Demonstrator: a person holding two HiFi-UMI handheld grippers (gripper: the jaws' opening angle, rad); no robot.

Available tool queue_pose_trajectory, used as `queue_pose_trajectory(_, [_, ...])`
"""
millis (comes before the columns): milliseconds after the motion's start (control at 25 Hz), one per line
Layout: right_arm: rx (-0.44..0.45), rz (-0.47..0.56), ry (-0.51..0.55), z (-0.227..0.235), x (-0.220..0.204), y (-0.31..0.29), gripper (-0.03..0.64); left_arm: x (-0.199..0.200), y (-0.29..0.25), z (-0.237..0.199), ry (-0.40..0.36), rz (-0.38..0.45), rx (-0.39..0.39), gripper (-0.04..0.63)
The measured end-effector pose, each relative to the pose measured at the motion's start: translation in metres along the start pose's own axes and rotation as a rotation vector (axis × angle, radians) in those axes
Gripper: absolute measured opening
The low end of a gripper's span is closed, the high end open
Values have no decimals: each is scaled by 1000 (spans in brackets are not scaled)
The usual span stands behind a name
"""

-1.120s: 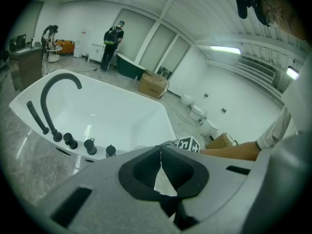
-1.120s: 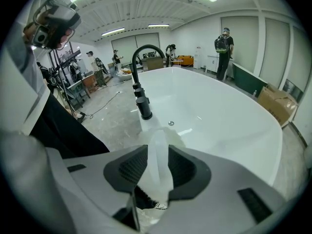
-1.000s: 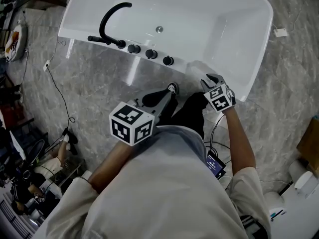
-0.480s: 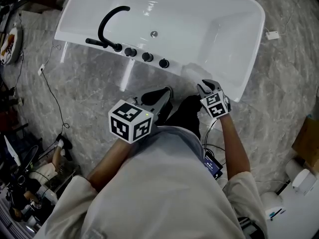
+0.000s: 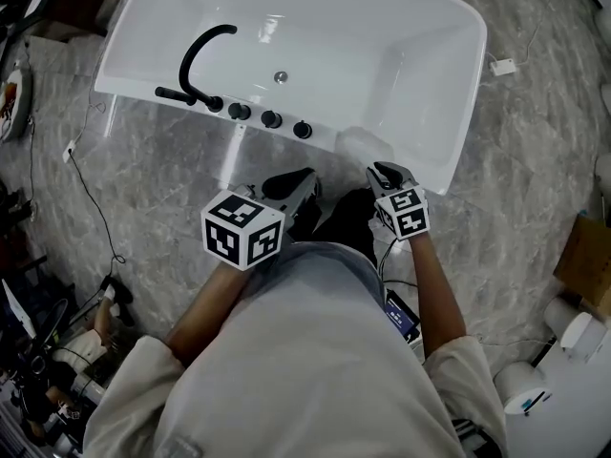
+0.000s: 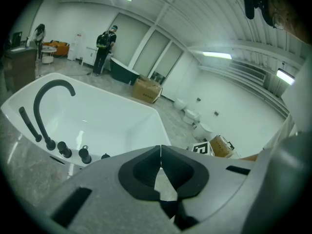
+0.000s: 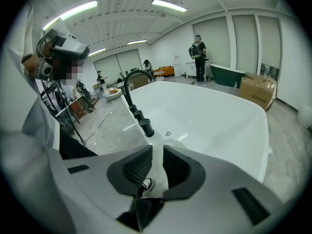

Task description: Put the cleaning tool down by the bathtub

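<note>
Looking down from the head view, the white bathtub (image 5: 420, 55) fills the 12 o'clock side, with the black faucet (image 5: 188, 57) and a row of black knobs (image 5: 271, 118) along its near rim, toward 10 o'clock from where the person stands.

The right gripper (image 5: 386, 172) is just short of the tub's near wall, nose tilted down. In its own view (image 7: 157, 152) the jaws are only partly spread, with a narrow slot between them, and they've just been closing in. Nothing is pinched. Through the slot you only see a pale strip running down from the tub rim, plus the toe of a shoe (image 7: 145, 184) below.

As for the cleaning tool (image 5: 361, 146), I read it as the pale whitish lump on the marble floor (image 5: 162, 170), right up against the tub's outer wall. That's about 11 o'clock from the right gripper and apart from it. It blends into the tub too much to make out its shape.

The left gripper (image 5: 296, 187) sits lower in front of the person, about 8 o'clock from the tool. Its own view (image 6: 161, 150) shows the jaw tips pressed together with nothing in them, just floor showing through the hollow behind the tips.
</note>
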State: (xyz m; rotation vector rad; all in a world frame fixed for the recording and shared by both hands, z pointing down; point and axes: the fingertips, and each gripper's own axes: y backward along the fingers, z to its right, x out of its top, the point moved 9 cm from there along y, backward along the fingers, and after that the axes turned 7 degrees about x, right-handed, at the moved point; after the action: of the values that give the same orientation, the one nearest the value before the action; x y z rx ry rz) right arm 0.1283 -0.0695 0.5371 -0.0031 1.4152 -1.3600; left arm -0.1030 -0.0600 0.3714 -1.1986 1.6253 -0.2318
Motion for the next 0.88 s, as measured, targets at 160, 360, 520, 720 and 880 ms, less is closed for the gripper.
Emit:
queue_pose_trajectory(160, [-6, 55, -39, -8, 7, 11, 55, 2, 1, -1, -12, 0, -12, 9])
queue_pose_trajectory(360, [-38, 88, -76, -15, 20, 25, 49, 4, -1, -1, -28, 2, -37, 9])
queue_pose_trajectory(520, [-53, 118, -133, -24, 27, 38, 44, 5, -3, 0, -45, 6, -52, 9])
queue_pose_trajectory(720, [-66, 121, -173, -36, 31, 52, 43, 11, -3, -4, -46, 26, -63, 9])
queue_pose_trajectory(880, [-86, 143, -230, -41, 33, 63, 41, 11, -3, -7, -51, 26, -78, 9])
